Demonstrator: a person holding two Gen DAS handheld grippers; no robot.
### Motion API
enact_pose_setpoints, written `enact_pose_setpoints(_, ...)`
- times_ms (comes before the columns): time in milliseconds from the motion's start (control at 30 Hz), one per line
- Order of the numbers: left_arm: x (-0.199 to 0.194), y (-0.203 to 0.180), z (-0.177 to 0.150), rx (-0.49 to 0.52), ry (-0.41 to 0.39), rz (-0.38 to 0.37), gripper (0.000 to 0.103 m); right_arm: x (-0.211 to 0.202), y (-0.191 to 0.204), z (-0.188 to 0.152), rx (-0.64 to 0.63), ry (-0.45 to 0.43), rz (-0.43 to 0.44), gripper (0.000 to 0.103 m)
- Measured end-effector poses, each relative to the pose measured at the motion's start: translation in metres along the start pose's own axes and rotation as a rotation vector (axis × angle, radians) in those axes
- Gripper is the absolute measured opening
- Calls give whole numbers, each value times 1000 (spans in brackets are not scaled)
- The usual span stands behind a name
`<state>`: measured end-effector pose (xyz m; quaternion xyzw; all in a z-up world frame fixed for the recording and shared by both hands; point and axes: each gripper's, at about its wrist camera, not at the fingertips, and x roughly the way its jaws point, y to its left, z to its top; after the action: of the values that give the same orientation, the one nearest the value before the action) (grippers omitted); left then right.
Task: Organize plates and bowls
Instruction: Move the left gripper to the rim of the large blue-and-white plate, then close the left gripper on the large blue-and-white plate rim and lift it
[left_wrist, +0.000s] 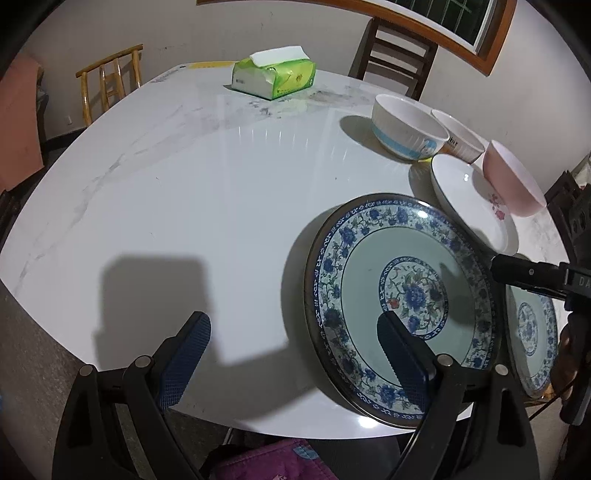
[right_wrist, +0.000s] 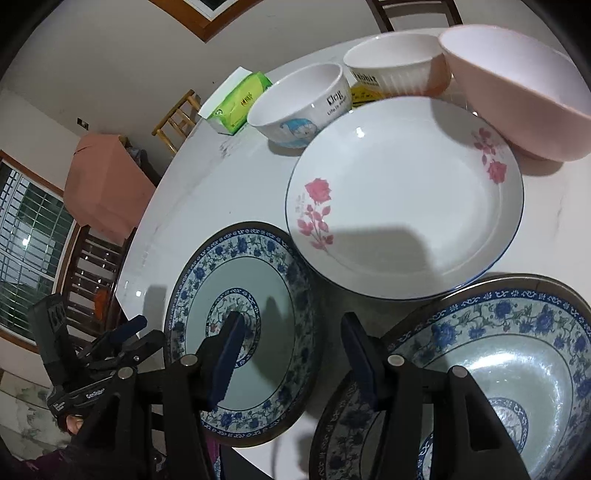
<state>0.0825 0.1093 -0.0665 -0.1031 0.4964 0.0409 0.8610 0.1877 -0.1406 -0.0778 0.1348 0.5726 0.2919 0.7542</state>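
A blue floral plate (left_wrist: 369, 258) lies near the table's front edge. My left gripper (left_wrist: 291, 317) stands open over its left rim, with the right finger above the plate and the left finger above bare table. Behind it are a white rose plate (left_wrist: 469, 199), a white bowl with blue print (left_wrist: 406, 129), a ribbed white bowl (left_wrist: 460, 138) and a pink bowl (left_wrist: 513, 181). My right gripper (right_wrist: 292, 317) stands open above the gap between that blue plate (right_wrist: 258, 280) and a second blue floral plate (right_wrist: 517, 332), which seems to rest on another like it (right_wrist: 340, 424). Neither gripper holds anything.
A green tissue pack (left_wrist: 275, 75) sits at the back of the white marble table (left_wrist: 184, 184). Wooden chairs (left_wrist: 110, 81) stand round the far side, and a pink-covered object (right_wrist: 107, 184) is by the wall. The right gripper (left_wrist: 535, 277) shows at the right edge of the left wrist view.
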Motion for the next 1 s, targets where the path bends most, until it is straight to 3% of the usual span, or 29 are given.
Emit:
enact_pose_setpoints(133, 6, -2, -1, 16, 19, 11, 83, 3, -3, 5, 3, 21, 21, 56)
enact_pose_setpoints(267, 12, -5, -2, 36, 35, 25, 58, 10, 4, 6, -6, 40, 20, 56)
enact_pose_setpoints(333, 16, -4, -2, 34, 50, -2, 55, 13, 5, 6, -9, 50, 16, 54)
enact_pose_setpoints(367, 16, -4, -2, 28, 51, -16, 51, 16, 6, 6, -12, 59, 3, 51)
enact_pose_setpoints(433, 15, -4, -2, 32, 40, -36, 35, 21, 4, 5, -9, 79, -12, 28)
enact_pose_setpoints(467, 13, -7, -1, 49, 23, -21, 25, 23, 4, 4, -3, 87, -13, 22)
enact_pose_setpoints(500, 12, -8, -1, 59, 10, 10, 24, 24, 0, 2, 3, 88, -12, 12)
enact_pose_setpoints(700, 13, 7, 9, 23, 4, -12, 20, 24, 4, 3, 20, 75, 21, 11)
enact_pose_setpoints(1000, 3, 32, 35, -32, -53, 56, 18, 44, 37, 26, -3, 70, 35, 11)
